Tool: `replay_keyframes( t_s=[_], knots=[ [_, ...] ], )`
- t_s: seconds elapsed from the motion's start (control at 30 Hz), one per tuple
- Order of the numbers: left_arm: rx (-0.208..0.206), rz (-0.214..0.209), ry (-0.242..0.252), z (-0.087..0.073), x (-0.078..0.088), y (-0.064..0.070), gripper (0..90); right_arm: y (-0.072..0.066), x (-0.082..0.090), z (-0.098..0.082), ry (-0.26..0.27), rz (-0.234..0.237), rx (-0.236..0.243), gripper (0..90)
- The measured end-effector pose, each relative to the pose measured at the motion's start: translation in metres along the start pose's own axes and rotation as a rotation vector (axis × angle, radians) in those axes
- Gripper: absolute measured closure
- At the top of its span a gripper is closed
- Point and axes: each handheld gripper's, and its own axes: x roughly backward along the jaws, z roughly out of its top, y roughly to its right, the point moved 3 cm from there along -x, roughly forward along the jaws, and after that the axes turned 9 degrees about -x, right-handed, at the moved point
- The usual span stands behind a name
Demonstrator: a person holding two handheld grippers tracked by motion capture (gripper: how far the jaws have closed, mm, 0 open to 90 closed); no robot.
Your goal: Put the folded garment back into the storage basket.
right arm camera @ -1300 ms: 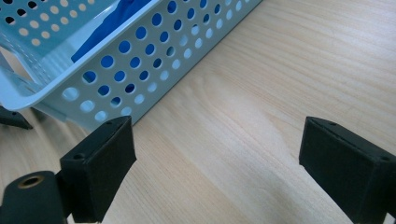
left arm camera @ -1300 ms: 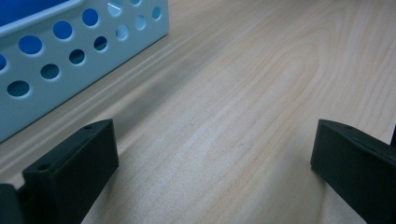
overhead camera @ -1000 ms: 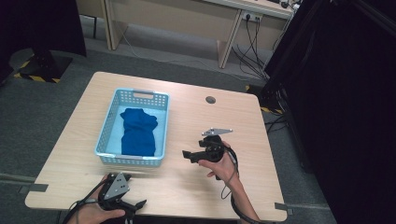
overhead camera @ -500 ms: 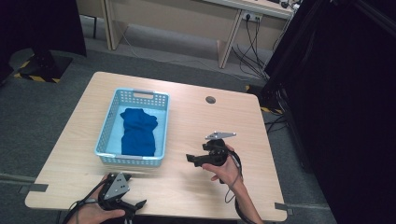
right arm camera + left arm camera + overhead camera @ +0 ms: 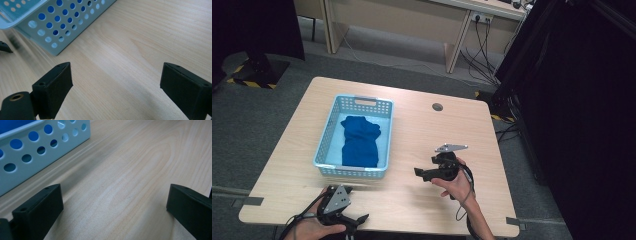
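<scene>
Blue cloth (image 5: 360,140) lay folded inside light-blue basket (image 5: 387,134), centre-left of frame. Left gripper (image 5: 359,219), bottom edge, and right gripper (image 5: 418,172), lower centre, both gaped empty over table (image 5: 422,125). Placing apparently done; nothing visibly left.

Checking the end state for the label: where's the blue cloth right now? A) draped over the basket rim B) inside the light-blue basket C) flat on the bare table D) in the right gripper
B: in the high view the blue cloth lies bunched inside the light-blue basket, and both the left gripper and the right gripper stand open over bare table.
</scene>
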Motion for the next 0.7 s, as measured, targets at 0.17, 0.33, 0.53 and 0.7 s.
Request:
replay_keyframes(
  t_s=[0.17,0.33,0.53,0.7],
  knots=[
    [0.000,0.000,0.000,0.000,0.000,0.000,0.0,0.000,0.001,-0.002,-0.002,-0.004,0.001,11.4],
    [0.000,0.000,0.000,0.000,0.000,0.000,0.0,0.001,0.001,-0.005,-0.002,-0.007,0.003,11.4],
    [-0.001,0.000,0.000,0.000,0.000,0.000,0.0,0.001,0.002,-0.008,-0.008,-0.010,0.009,11.4],
    [-0.001,0.000,0.000,0.000,0.000,0.000,0.0,0.001,0.002,-0.011,-0.015,-0.011,0.010,11.4]
  ],
)
